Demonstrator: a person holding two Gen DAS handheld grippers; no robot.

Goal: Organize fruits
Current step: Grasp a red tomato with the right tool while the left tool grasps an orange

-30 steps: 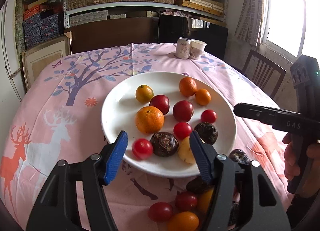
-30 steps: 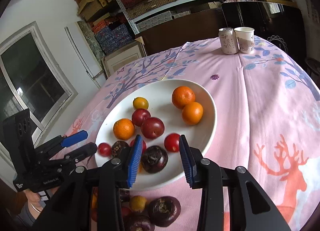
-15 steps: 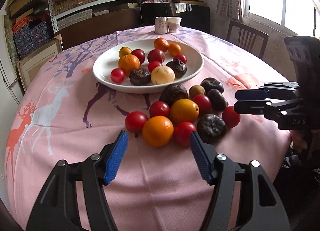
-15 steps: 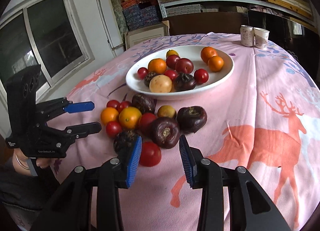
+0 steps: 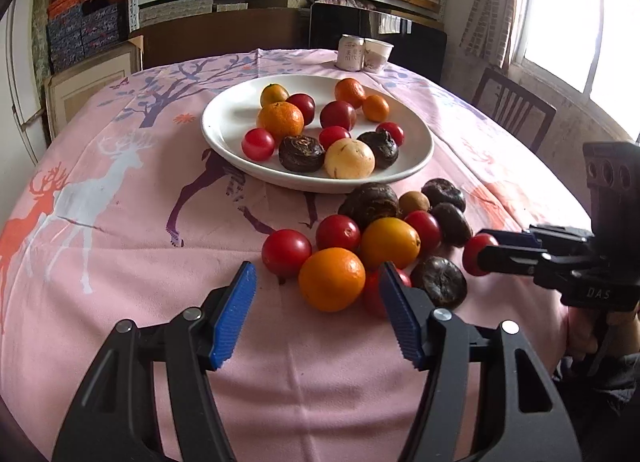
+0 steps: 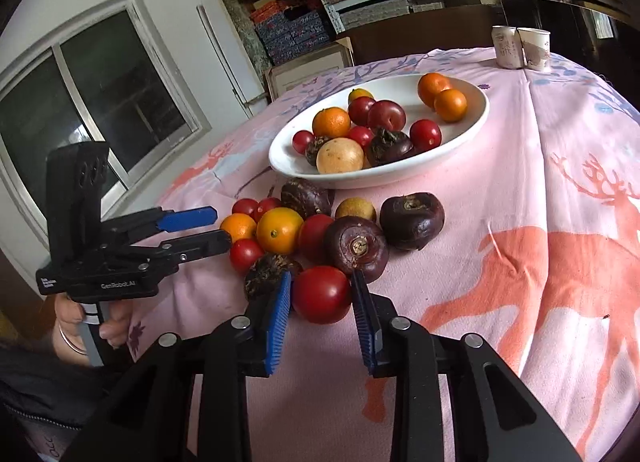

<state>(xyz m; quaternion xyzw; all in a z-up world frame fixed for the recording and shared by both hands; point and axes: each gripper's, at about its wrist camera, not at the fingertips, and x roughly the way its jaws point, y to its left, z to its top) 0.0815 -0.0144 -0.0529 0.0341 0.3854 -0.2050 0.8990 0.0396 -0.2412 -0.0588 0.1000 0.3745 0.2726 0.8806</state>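
right gripper (image 6: 321, 296): blue pads set either side of a red tomato (image 6: 321, 294) at the near edge of the loose pile on the pink cloth (image 6: 540, 189); pads look touching or just short of the skin, so whether it is gripped cannot be told; the tomato rests on the cloth. risk: smooth round skin, may squirt forward out of the pads if the squeeze lands off centre, or split if pressed hard. left pad lies just beside a dark water chestnut (image 6: 266, 272); closing or lifting could nudge it and set neighbours rolling. left gripper (image 5: 314, 312): jaws wide apart, holding nothing, an orange (image 5: 331, 279) just ahead between the pads and another red fruit half hidden behind the right pad. risk: both tools work the same tight heap, so fingers may knock each other or shove fruit. pile: tomatoes, citrus and chestnuts all touching one another, near the table's front edge; one bump could send a round piece off the cloth. plate (image 5: 224, 121): white, just beyond the pile, already holding many fruits; a tomato dropped in from height could roll, strike others or hop the shallow rim. far: can (image 5: 351, 52) and cup (image 5: 378, 55), well apart from the work, little risk.
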